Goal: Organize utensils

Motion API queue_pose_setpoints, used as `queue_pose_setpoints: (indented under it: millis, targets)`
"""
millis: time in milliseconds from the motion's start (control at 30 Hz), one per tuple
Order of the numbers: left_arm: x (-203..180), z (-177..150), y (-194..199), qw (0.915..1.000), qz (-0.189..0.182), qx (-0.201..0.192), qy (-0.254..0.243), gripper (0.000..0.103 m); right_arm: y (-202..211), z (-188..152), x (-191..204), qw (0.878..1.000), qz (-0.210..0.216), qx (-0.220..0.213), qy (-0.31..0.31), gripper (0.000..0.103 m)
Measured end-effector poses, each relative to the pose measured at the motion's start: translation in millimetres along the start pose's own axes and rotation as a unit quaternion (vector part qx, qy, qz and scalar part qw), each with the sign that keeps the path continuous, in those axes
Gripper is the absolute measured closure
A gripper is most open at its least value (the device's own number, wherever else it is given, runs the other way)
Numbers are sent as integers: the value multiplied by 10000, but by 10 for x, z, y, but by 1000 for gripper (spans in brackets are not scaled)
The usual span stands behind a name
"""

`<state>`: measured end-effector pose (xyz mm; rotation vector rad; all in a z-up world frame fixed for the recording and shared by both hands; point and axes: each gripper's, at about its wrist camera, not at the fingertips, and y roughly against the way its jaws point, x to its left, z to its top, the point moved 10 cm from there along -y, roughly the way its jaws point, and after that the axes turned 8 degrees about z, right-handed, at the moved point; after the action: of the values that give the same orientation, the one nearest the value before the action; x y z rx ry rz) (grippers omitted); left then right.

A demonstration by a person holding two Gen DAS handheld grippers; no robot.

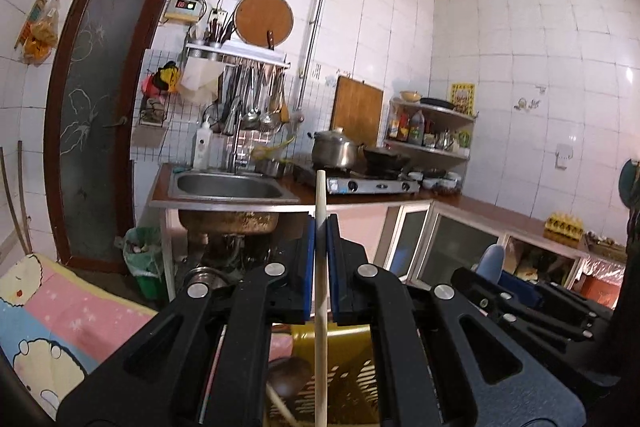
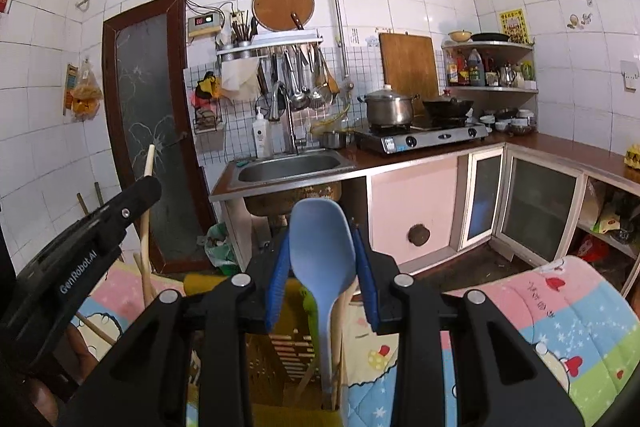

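We lose the stick's [image 1: 321, 259] lower end at the frame's bottom edge, and the blue spoon's [image 2: 322, 247] handle tip behind the yellow basket [image 2: 280, 343]; bottle labels on the corner shelf [image 2: 494, 89] are too small to read

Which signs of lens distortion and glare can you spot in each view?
Left wrist view: tile lines bow outward, dark corners ring the frame, and glare brightens the right wall. Right wrist view: the door leans and curves, corners again dark; the blue spoon looms large.
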<state>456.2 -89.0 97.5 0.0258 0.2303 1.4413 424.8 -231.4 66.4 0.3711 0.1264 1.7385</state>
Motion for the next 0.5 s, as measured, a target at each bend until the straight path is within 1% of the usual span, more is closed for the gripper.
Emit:
queue_pose_setpoints:
  millis: [233,333,367,400,467,500]
  targets:
    - [112,-141,71,9997,85,238,-65,98,-45,-184,7,9997,-74,181,135,71]
    - [160,-138,147,9993,149,318,-120,98,-79,-226,39,9991,2,398,164,69]
    - [184,-126,179,9992,172,345,-133,94,-70,-229,50,9988,-3,451,178,62]
    - [210,-95,240,9989,198,396,-134,90,-30,-219,44,9987,-51,461,201,51]
    - [288,-26,390,9987,280,419,-105,58,112,-164,29,9990,-140,364,227,43]
    - [318,13,474,9987,329,363,-118,50,198,-129,13,9990,-176,334,233,41]
